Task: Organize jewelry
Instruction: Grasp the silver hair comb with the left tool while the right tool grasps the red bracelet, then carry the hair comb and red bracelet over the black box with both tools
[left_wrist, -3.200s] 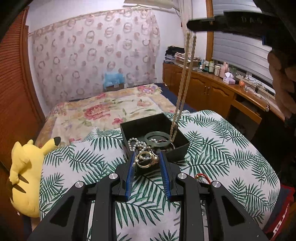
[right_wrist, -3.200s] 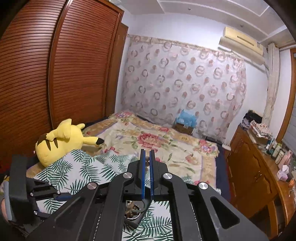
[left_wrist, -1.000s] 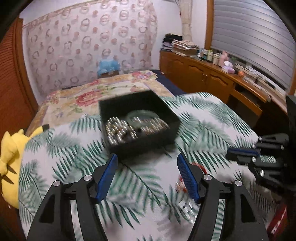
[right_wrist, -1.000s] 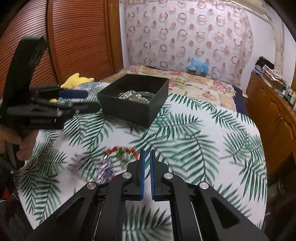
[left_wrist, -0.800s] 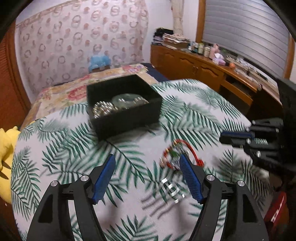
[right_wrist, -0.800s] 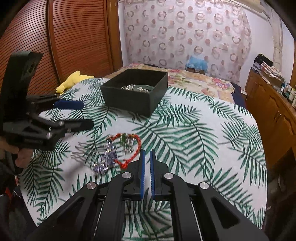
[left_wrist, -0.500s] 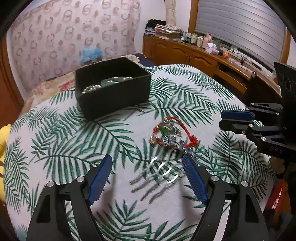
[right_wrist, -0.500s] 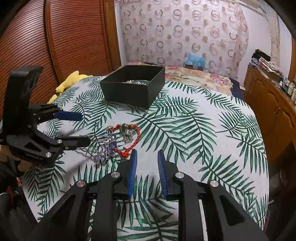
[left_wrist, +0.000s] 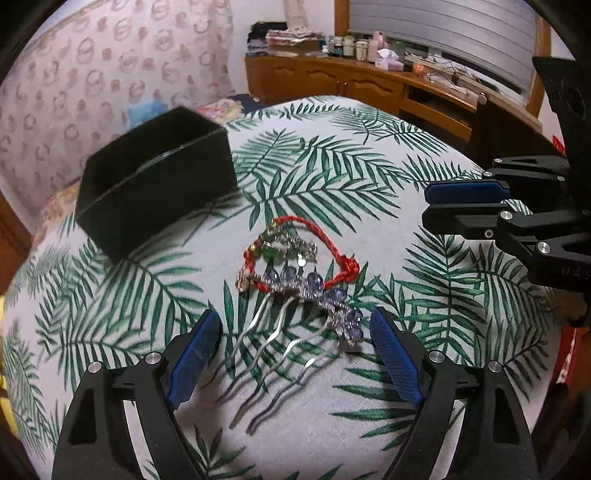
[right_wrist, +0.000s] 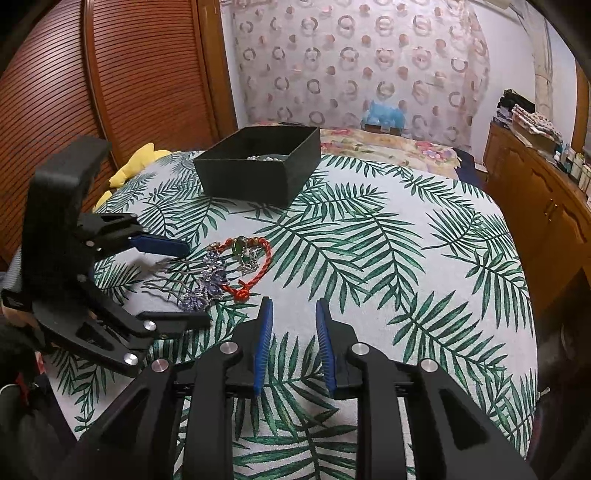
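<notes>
We see a palm-print surface (right_wrist: 388, 258) beside the bed (right_wrist: 388, 146), black box (right_wrist: 258, 173) near its far edge. Our left hand-held gripper (left_wrist: 295, 332) is opening around the hair comb (left_wrist: 295, 325) untouched; the right hand-held gripper (right_wrist: 293, 332) stands slightly parted, empty.

hair comb (left_wrist: 295, 332) before bracelet (left_wrist: 332, 245), box (left_wrist: 155, 181) behind

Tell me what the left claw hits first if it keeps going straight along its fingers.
Most likely the silver hair comb with purple crystals, lying between the opening left claw fingers, not yet touched. Its wavy prongs point back toward the claw; depth is uncertain.
</notes>
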